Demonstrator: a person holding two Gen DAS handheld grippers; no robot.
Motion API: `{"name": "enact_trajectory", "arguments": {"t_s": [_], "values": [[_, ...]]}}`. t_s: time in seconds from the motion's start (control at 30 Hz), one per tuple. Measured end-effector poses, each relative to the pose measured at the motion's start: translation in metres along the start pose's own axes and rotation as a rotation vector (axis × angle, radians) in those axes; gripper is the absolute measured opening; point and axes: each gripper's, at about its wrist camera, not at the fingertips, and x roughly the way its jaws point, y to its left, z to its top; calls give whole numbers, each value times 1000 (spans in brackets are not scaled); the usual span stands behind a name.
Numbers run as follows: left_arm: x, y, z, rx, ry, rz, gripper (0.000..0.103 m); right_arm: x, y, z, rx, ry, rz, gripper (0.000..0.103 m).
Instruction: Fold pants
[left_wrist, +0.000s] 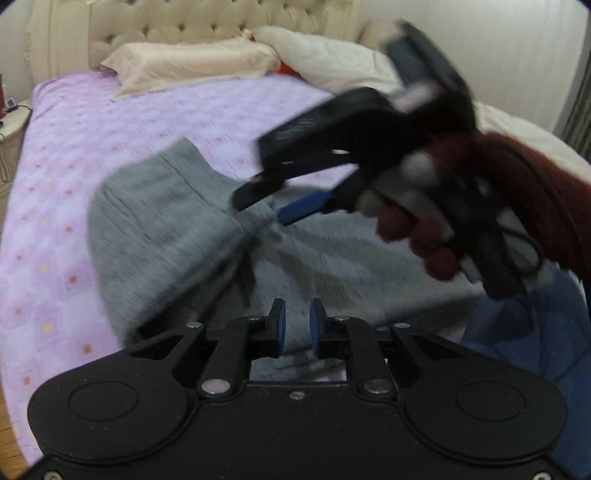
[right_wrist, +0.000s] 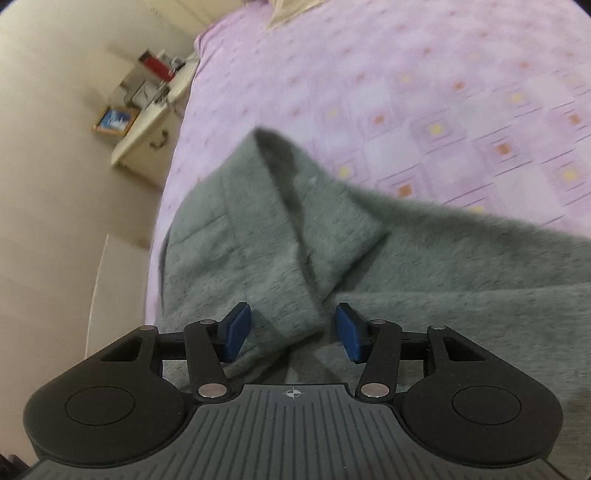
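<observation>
Grey fleece pants (left_wrist: 166, 229) lie rumpled on a purple patterned bedspread (left_wrist: 74, 147), one part folded over another. My left gripper (left_wrist: 297, 321) hovers over the near part of the pants. Its jaws stand a little apart with nothing between the blue pads. In the same view my right gripper (left_wrist: 273, 206) hangs over the middle of the pants, held by a hand in a dark red glove (left_wrist: 424, 236). In the right wrist view the right gripper (right_wrist: 293, 325) is open wide, with a folded edge of the pants (right_wrist: 295, 258) in the gap. The pads do not press on it.
Pillows (left_wrist: 192, 62) and a tufted headboard (left_wrist: 184, 22) stand at the bed's far end. A nightstand (right_wrist: 147, 136) with a framed picture (right_wrist: 114, 120) sits beside the bed's left edge. Blue cloth (left_wrist: 517, 339) shows at lower right.
</observation>
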Motion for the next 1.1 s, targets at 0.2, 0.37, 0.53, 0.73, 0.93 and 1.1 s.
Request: {"name": "enact_trajectory", "arguments": {"t_s": [0.2,0.37,0.53,0.73,0.93,1.1], "values": [[28,2,-10,-10,105,60,24,-24,42,4,-242,-166,-32,8],[29,14,-14,-77,114,28,33,-12,23,18,-226,-177,-147,10],[26,20,-18,-112,120,17,33,-14,-13,7,-62,-213,-74,40],[24,20,-17,-115,117,19,34,-9,-29,9,56,-185,-2,61],[26,25,-16,-139,123,0,34,7,-31,14,77,-173,12,66],[27,25,-15,-128,119,12,34,8,-20,16,57,-198,2,35]]}}
